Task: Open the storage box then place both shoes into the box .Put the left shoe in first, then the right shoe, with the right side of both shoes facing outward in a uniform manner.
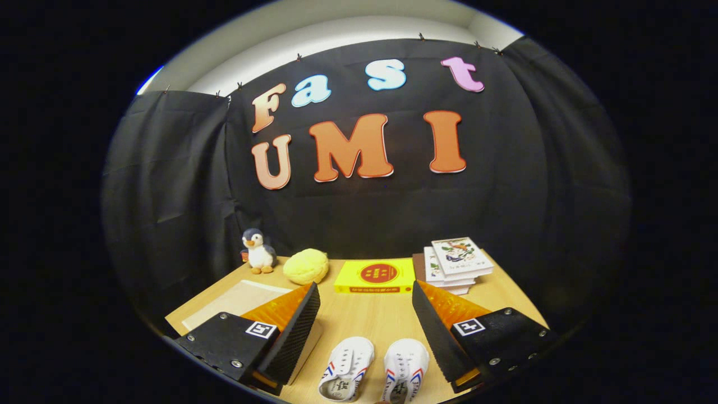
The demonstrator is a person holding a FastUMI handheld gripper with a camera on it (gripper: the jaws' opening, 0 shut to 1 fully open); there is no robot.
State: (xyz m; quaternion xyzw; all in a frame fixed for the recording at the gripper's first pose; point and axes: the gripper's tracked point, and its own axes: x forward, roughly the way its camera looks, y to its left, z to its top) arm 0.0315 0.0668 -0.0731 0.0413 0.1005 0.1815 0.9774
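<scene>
The hand-held gripper (366, 331) hangs wide open, empty, above 2 white canvas shoes (373, 375) lying side by side on the worktop (370, 317).

Toy penguin (257, 251), yellow plush (306, 266), yellow book (374, 276), stacked books (457, 264)

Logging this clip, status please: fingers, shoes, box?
Gripper open, fingers wide, holding nothing. Two white shoes side by side on the table between the fingers, untouched. Can't tell which is the storage box.
</scene>
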